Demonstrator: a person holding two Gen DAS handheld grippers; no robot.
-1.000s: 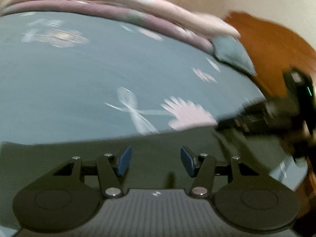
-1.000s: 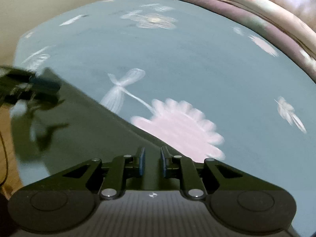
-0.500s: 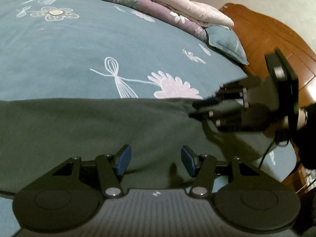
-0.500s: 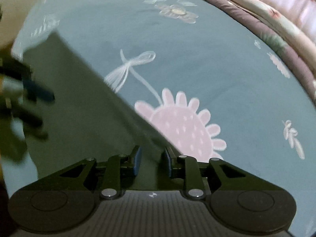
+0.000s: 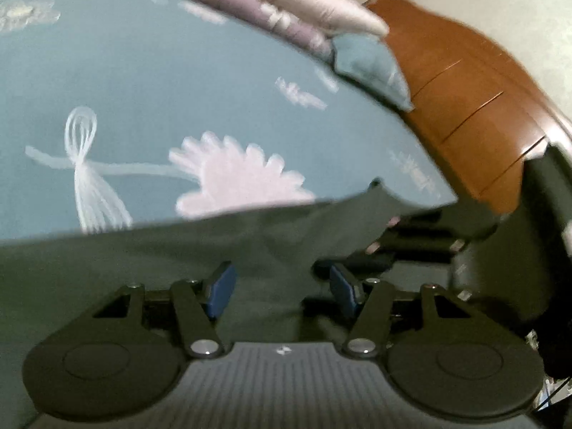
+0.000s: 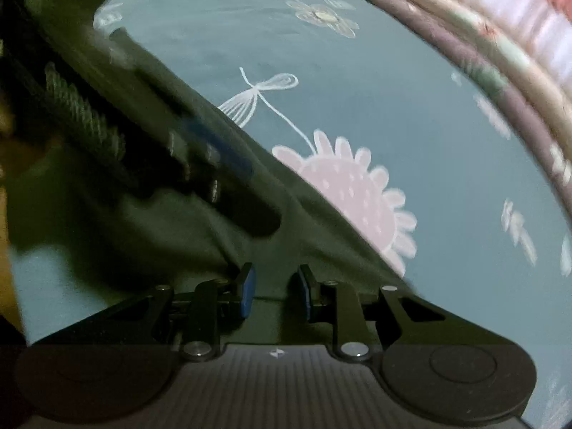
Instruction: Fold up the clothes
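One dark green garment (image 5: 143, 268) lies on the bed (image 5: 178, 89), its far edge just below the pink flower print (image 5: 236, 178). Folding looks barely begun, with no finished fold visible. Two grippers work it: the left gripper (image 5: 282, 289) has fingers apart over the cloth; the right gripper (image 6: 273, 295), its jaws just opened somewhat, straddles cloth without pinching it.

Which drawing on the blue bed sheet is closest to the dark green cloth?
The big pink flower. The dark green cloth covers its lower edge, while the white dragonfly sits a little beyond the cloth and the pale daisy lies far up the bed sheet.
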